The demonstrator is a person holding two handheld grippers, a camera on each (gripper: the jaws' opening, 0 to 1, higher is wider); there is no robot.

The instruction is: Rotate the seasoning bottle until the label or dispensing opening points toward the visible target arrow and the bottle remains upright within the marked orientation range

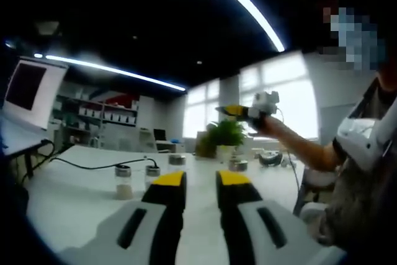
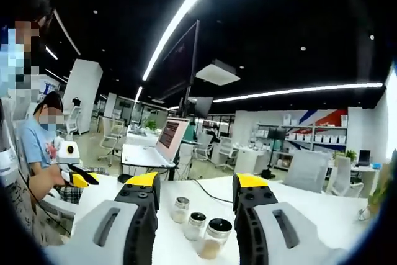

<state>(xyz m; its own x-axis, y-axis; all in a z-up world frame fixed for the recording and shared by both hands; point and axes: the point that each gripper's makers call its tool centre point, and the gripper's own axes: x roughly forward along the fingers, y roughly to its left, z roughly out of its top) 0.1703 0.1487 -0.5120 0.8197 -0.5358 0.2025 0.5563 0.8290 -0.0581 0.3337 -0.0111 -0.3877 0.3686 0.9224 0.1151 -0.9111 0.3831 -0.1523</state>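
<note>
Tabletop (image 2: 322,212), white, is seen beneath both grippers. Three seasoning bottles (image 2: 195,226) are stood upright in a row near its middle, untouched. Right gripper (image 2: 196,185) is held wide apart above them, gripping nothing. Left gripper (image 1: 201,180) is held narrowly parted, also unladen.

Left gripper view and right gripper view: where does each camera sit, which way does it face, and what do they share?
Left gripper view: rides on the left gripper, looks across the white table past small bottles toward a plant and windows; a person's raised arm holds the right gripper.
Right gripper view: rides on the right gripper, looks over three bottles toward a laptop; the left gripper shows.
Shared: table and bottles.
</note>
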